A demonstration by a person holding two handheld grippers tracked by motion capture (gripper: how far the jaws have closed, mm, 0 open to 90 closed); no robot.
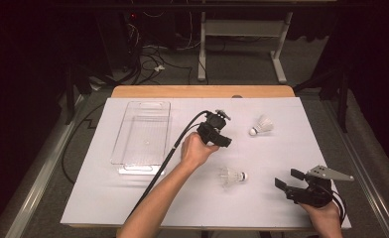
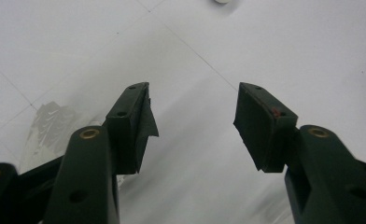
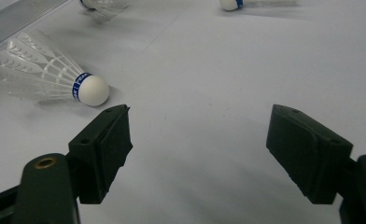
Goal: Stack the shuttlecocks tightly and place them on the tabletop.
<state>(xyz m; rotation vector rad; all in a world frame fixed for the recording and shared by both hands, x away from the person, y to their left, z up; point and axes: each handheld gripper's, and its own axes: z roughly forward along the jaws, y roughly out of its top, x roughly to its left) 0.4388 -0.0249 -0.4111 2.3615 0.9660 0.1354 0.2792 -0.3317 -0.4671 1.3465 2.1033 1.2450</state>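
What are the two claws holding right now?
Nothing. The left claw is open over bare white table, and the right claw is open too, with the nearest shuttlecock lying loose beside it.

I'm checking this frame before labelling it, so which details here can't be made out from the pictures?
- Left gripper: high view, the hand and gripper body hide its jaws.
- Blue band print on the nearer white feathered shuttlecock: right gripper view, too small to read.
- Farther white shuttlecock: right gripper view, cut off by the top edge.
- Clear plastic rectangular tray: high view, too faint to tell whether it holds anything.
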